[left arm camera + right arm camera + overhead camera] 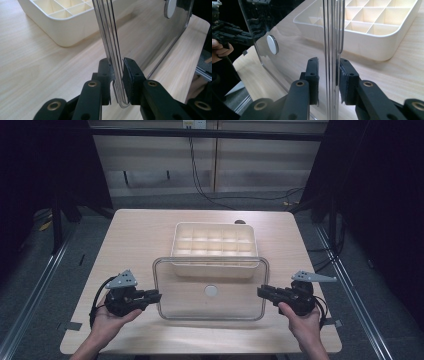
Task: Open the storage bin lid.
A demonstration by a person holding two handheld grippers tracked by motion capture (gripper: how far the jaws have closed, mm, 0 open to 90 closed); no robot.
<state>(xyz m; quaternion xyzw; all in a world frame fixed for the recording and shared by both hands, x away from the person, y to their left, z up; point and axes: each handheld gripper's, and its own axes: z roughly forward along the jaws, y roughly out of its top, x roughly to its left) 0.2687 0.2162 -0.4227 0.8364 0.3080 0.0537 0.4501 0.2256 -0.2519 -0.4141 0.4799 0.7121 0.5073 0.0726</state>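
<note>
In the lower middle of the high view, a clear plastic lid (210,290) with a small round white disc (211,291) at its centre is held between the two grippers, its far edge overlapping the near wall of the cream compartment tray (215,247). The left gripper (154,295) has its jaws closed on the lid's left edge, the right gripper (262,292) on its right edge. The lid's long axis runs left to right, from one gripper to the other. I judge the tray lies just beyond, also lengthwise left to right, equally near both hands.
</note>
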